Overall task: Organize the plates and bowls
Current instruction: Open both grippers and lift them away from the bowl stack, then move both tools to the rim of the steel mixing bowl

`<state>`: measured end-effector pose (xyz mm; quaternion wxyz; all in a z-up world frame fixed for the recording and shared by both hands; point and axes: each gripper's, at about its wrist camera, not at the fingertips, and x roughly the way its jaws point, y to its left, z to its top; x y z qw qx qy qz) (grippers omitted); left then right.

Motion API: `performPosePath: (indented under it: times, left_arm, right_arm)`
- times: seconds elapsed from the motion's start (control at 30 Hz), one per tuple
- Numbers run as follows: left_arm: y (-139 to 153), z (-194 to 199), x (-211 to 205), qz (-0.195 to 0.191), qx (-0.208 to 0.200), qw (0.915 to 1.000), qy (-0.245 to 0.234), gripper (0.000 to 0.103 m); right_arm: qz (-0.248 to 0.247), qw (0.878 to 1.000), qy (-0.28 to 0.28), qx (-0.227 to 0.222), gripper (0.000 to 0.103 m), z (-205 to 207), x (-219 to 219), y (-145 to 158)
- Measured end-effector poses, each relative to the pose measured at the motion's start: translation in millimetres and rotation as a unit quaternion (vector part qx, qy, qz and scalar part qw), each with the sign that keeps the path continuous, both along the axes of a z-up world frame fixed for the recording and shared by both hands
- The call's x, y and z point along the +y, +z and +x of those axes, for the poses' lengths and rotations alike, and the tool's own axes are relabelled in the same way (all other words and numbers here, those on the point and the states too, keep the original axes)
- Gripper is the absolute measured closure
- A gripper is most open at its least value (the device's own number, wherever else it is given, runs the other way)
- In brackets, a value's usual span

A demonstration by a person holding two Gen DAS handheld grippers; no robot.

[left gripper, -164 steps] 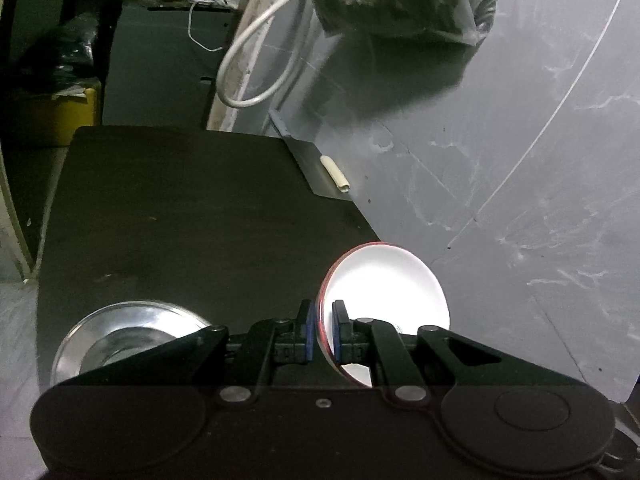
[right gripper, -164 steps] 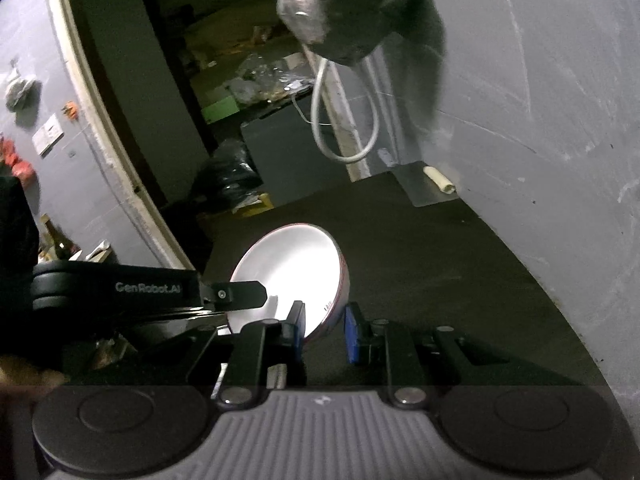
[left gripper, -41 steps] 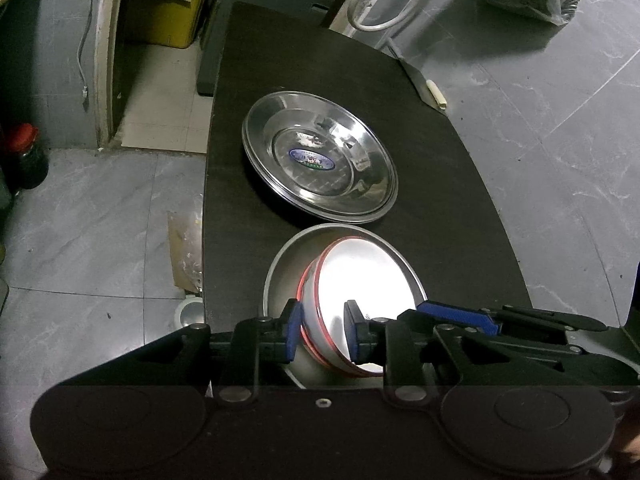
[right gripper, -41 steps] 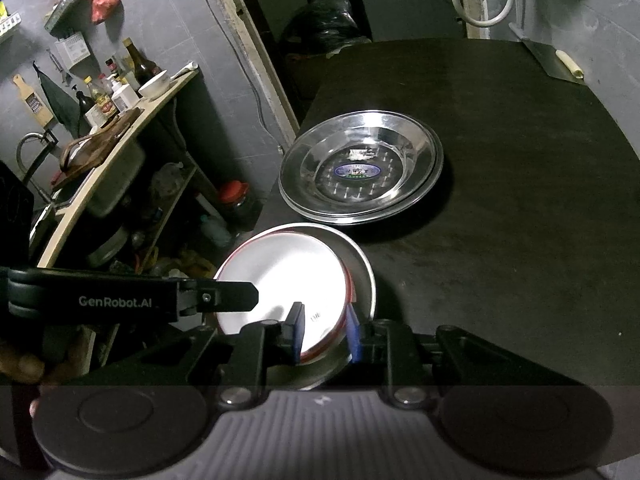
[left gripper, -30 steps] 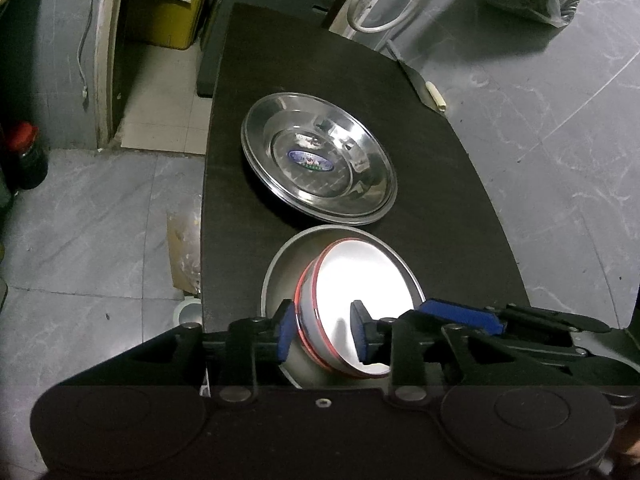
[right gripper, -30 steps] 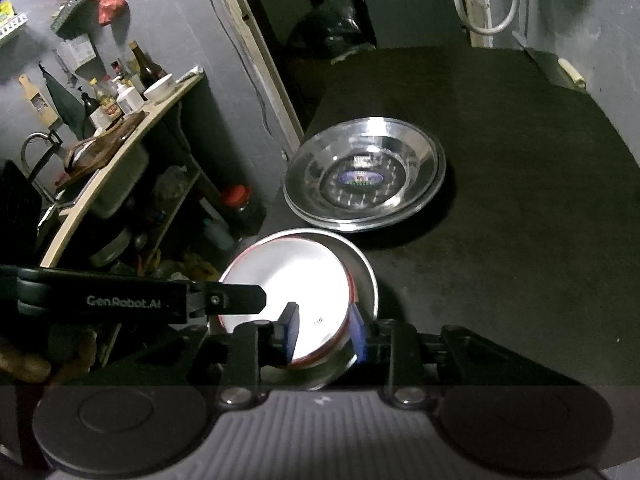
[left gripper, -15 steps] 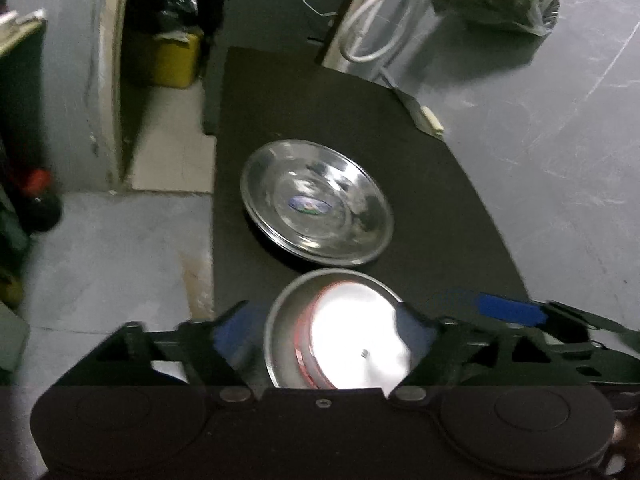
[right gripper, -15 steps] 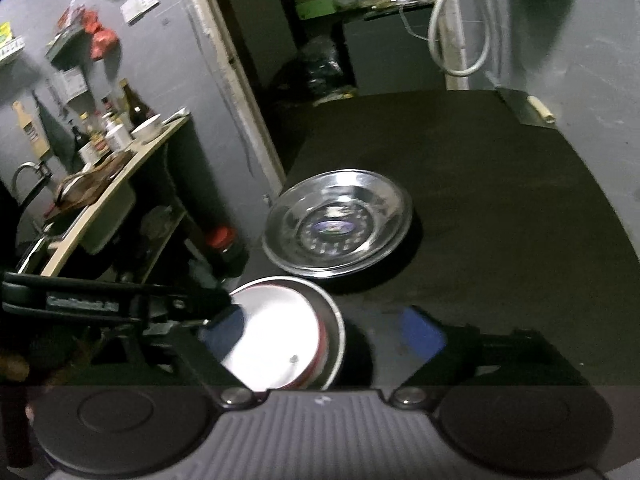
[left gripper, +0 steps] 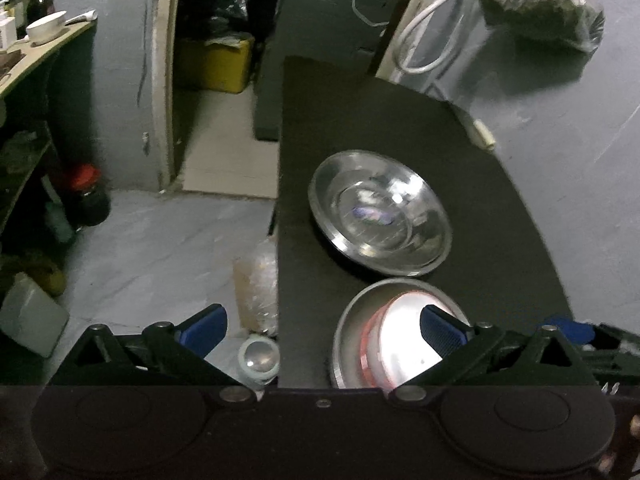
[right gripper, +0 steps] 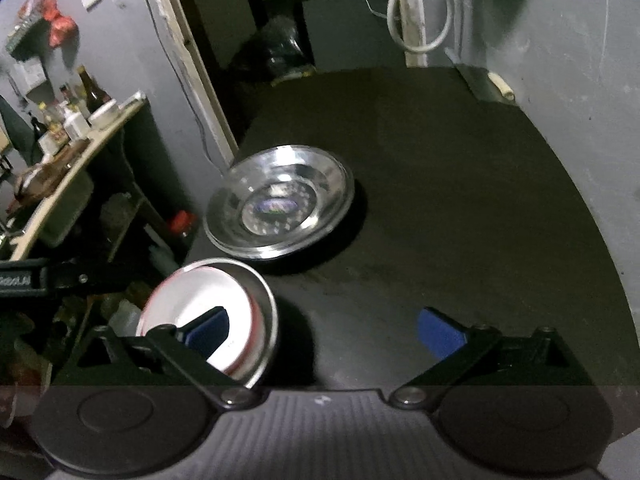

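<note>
Left tongs (left gripper: 320,328): spread wide apart and holding nothing; the blue pads (left gripper: 442,326) sit at 8 and 4 o'clock of the left wrist view, the right-hand pad over the bowl.
Right tongs (right gripper: 324,332): also spread wide apart and empty; one blue pad (right gripper: 208,330) hangs over the bowl, the other over bare desk.
Bowl (right gripper: 200,308): white inside with a red rim, resting inside the steel dish at the near edge of the desk, at 7 o'clock in the right wrist view and 5 o'clock in the left wrist view.
Steel dish (right gripper: 267,304): round and shiny, its rim showing around the bowl; it sits close to the desk's edge.
Steel plate (left gripper: 380,210): wide and shallow with a small label in its middle, flat on the desk just beyond the dish, at 12 o'clock from it; whether the two rims touch cannot be told.
Desk (right gripper: 460,200): dark top, running away to the grey wall.
Knife (right gripper: 486,82): pale handle, lying at the far corner of the desk, at 1 o'clock.
Jar (left gripper: 86,196): red lid, standing on the floor at 9 o'clock, well apart from the desk.
Shelf (right gripper: 76,152): at 9 o'clock in the right wrist view, crowded with bottles.
</note>
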<state>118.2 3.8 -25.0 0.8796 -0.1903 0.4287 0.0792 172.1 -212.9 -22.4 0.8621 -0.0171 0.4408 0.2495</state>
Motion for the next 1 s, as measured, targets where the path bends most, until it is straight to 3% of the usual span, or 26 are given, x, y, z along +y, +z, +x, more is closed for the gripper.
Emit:
performPosePath:
  times: [0.2,0.7,1.0]
  left_arm:
    - [-15,-3,1,0.017,0.045,0.9988,0.008,0.001]
    - [-12,-3,-1,0.029,0.05,0.9981,0.02,0.001]
    - [-17,0,-11,0.06,0.081,0.9948,0.016,0.001]
  right_arm:
    - [-0.028,0.999,0.016,0.02,0.0,6,2,-9]
    - [-0.063,0.998,0.028,-0.001,0.0,16,-5,-3]
    - [-0.073,0.996,0.044,0.006,0.0,21,-8,-6]
